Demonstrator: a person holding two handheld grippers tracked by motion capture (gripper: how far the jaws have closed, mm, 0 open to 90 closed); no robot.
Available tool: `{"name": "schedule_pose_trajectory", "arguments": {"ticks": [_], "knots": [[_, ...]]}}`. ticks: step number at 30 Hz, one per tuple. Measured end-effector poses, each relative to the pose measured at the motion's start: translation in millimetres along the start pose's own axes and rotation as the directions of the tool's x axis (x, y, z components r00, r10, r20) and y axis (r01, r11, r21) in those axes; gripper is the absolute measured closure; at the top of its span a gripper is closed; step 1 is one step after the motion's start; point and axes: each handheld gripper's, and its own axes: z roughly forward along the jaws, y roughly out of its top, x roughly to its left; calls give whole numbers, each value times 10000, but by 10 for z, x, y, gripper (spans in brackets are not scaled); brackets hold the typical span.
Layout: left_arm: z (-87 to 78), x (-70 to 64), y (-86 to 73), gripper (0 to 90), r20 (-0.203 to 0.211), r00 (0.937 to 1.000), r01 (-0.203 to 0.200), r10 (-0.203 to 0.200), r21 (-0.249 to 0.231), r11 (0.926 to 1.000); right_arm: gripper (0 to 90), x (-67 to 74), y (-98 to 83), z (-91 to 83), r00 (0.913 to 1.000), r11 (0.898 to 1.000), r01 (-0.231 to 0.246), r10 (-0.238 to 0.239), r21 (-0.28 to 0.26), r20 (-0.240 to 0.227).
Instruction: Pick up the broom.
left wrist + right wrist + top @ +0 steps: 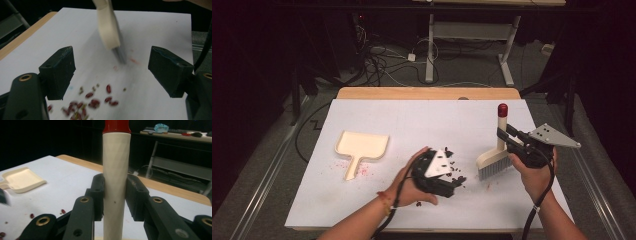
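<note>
The brush (495, 155) stands upright near the right side of the worktop (412, 120), bristles down on the white sheet, its long axis vertical and the red cap on top. The right claw (503, 134) is clamped around the cream handle, likely so the bristles can sweep the scattered red beans (92, 101) lying left of it. The left claw (457, 186) hovers over those beans with its jaws apart and nothing between them. The dustpan (360, 148) lies flat well to the left, handle towards the person, probably waiting to receive the beans.
</note>
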Motion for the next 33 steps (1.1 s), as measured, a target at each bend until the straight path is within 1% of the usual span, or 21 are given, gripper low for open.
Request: {"name": "schedule_pose_trajectory", "arguments": {"ticks": [1,5,6,7,10,12,13,14,15,17,18,20,24,25,27,28,29,30,31,32,33], "knots": [[101,-33,55,218,-20,10000,-71,71,15,10000,710,49,15,-14,9998,9998,-179,179,-37,-40],[428,-111,212,232,38,9998,217,-217,-65,9997,709,224,104,-66,9993,9992,266,-273,-293,-263],[428,-111,212,245,38,9998,217,-217,-65,9997,709,258,121,-74,9989,9992,310,-319,-268,-336],[475,-111,232,262,55,9991,410,-409,-181,9990,709,300,132,-89,9987,9990,312,-324,-321,-386],[492,-101,234,334,55,9987,515,-514,-249,9984,708,423,161,-126,9973,9978,453,-480,-494,-558],[492,-72,212,352,-226,9966,786,-794,-323,9964,708,491,179,-147,9962,9968,572,-607,-565,-617],[492,-72,212,377,-226,9966,786,-794,-323,9964,708,526,188,-159,9957,9958,651,-691,-650,-619],[467,-23,183,408,-253,9943,1028,-1038,-379,9940,708,564,198,-172,9952,9948,653,-706,-778,-674],[439,7,167,420,-66,9937,1112,-1116,-478,9926,708,599,211,-182,9937,9943,705,-770,-798,-808],[390,42,137,480,109,9934,1149,-1145,-591,9916,707,676,231,-196,9922,9926,793,-875,-923,-883],[369,47,123,519,42,9938,1107,-1107,-620,9919,707,700,235,-200,9916,9918,839,-926,-963,-904],[316,72,89,633,68,9947,1032,-1030,-587,9929,705,752,246,-206,9899,9901,966,-1062,-1022,-939],[229,132,43,651,168,9959,895,-889,-408,9952,701,790,257,-198,9855,9910,934,-1058,-963,-1325],[156,179,13,654,424,9966,715,-706,-181,9973,695,792,265,-198,9826,9917,974,-1092,-843,-1499],[111,195,-5,655,523,9967,626,-620,-100,9980,644,794,272,-212,9741,9909,1029,-1181,-868,-1929],[7,226,-45,655,680,9968,425,-427,53,9991,609,806,280,-217,9667,9894,1184,-1342,-840,-2178],[7,226,-45,655,680,9968,425,-427,53,9991,576,821,289,-213,9580,9870,1456,-1577,-673,-2397],[-102,254,-85,656,908,9952,351,-358,95,9993,548,828,291,-207,9466,9831,1743,-1831,-566,-2652],[-102,254,-85,656,908,9952,351,-358,95,9993,540,826,284,-201,9338,9775,2018,-2111,-622,-2890],[-214,264,-124,655,1257,9920,128,-144,138,9998,530,823,274,-189,9240,9743,2177,-2249,-581,-3092],[-214,264,-124,655,1257,9920,128,-144,138,9998,525,815,268,-161,9048,9697,2415,-2390,-378,-3523]]}}
